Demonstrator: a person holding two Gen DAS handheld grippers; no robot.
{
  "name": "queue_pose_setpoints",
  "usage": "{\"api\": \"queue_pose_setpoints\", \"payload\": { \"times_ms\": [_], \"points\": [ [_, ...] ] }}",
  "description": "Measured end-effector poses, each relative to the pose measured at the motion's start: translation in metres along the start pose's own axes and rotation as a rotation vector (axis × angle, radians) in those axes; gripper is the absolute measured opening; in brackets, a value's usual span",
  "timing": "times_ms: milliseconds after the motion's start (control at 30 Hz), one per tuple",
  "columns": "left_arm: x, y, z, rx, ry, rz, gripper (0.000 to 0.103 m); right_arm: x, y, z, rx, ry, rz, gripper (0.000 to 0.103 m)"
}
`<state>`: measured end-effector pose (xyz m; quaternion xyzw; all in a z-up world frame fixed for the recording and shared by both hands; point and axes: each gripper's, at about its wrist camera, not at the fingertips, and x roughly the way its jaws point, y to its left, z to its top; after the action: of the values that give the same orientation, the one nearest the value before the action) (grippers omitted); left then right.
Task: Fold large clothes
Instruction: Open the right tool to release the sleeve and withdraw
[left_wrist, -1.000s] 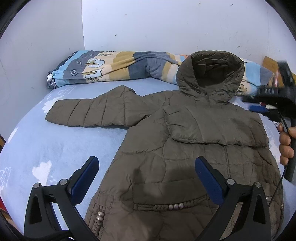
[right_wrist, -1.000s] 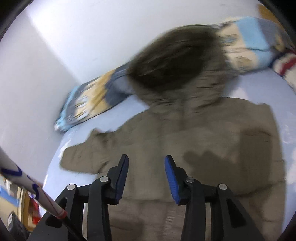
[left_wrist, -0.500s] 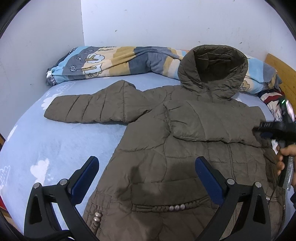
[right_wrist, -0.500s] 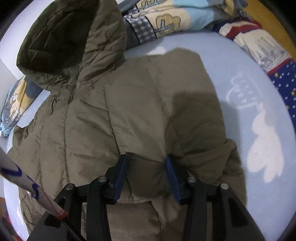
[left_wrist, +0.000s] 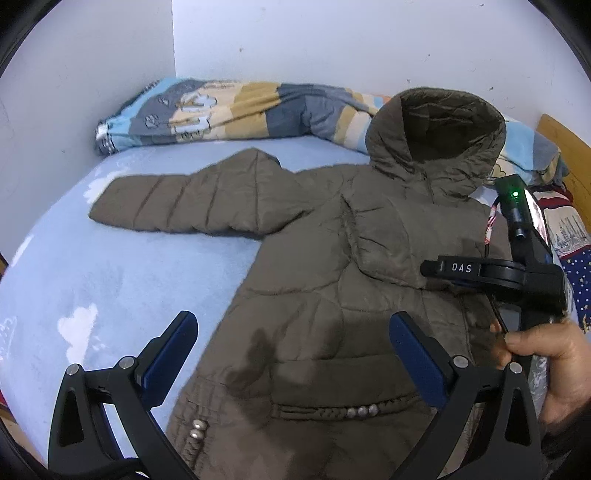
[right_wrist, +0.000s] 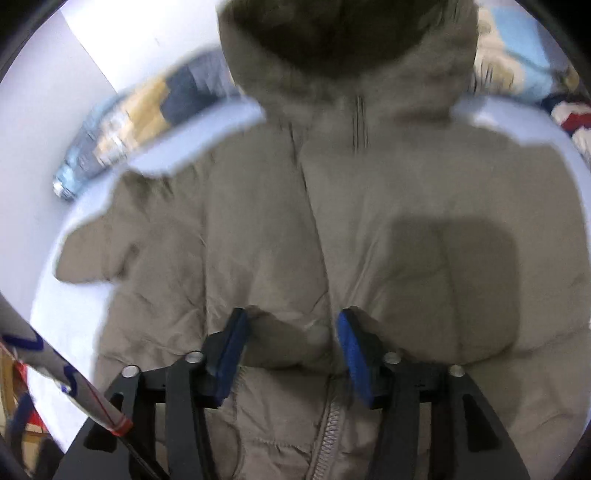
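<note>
Brown hooded coat (left_wrist: 332, 302) laid out flat on my blue bed (left_wrist: 110, 280).

My right gripper (right_wrist: 291, 343) has just been opening, a cuff fold of the coat between its parted jaws. My left gripper (left_wrist: 291, 350) hangs spread wide above the hem; one sleeve stretches out to its left.

Left gripper (left_wrist: 291, 363) (jaws apart) above the coat (left_wrist: 332, 280).
</note>
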<state>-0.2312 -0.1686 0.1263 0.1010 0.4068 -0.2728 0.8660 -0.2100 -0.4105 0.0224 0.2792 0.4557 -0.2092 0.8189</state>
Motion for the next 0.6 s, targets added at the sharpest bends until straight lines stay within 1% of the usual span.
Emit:
{"api": "queue_pose_setpoints", "payload": {
  "times_ms": [67,133,200,267,300,367,433,533,567,600],
  "points": [
    [0.002,-0.001,0.0,0.001,0.012,-0.016,0.103,-0.009,-0.005,-0.004,0.008,-0.014,0.011,0.056],
    [0.003,-0.005,-0.002,0.006,0.024,-0.044,0.103,-0.024,-0.009,-0.003,0.026,-0.021,0.054,0.056],
    [0.006,-0.009,-0.004,0.017,0.045,-0.06,0.103,-0.052,-0.014,-0.01,0.038,-0.059,0.088,0.056],
    [0.013,-0.013,-0.008,0.019,0.085,-0.081,0.103,-0.084,-0.018,-0.021,0.012,-0.09,0.099,0.057],
    [0.016,-0.014,-0.01,0.014,0.11,-0.095,0.103,-0.095,-0.019,-0.027,-0.003,-0.094,0.096,0.057],
    [0.024,-0.015,-0.014,0.005,0.154,-0.112,0.103,-0.117,-0.028,-0.047,-0.024,-0.093,0.062,0.059],
    [0.029,-0.018,-0.019,0.01,0.18,-0.107,0.103,-0.133,-0.044,-0.073,-0.017,-0.073,0.035,0.059],
    [0.039,-0.021,-0.028,0.018,0.229,-0.103,0.103,-0.151,-0.071,-0.115,0.011,-0.076,0.024,0.06],
    [0.044,-0.021,-0.032,0.01,0.253,-0.108,0.103,-0.152,-0.078,-0.124,0.021,-0.075,0.015,0.061],
    [0.05,-0.02,-0.035,-0.001,0.28,-0.113,0.103,-0.15,-0.091,-0.135,0.044,-0.066,-0.017,0.061]
  ]
}}
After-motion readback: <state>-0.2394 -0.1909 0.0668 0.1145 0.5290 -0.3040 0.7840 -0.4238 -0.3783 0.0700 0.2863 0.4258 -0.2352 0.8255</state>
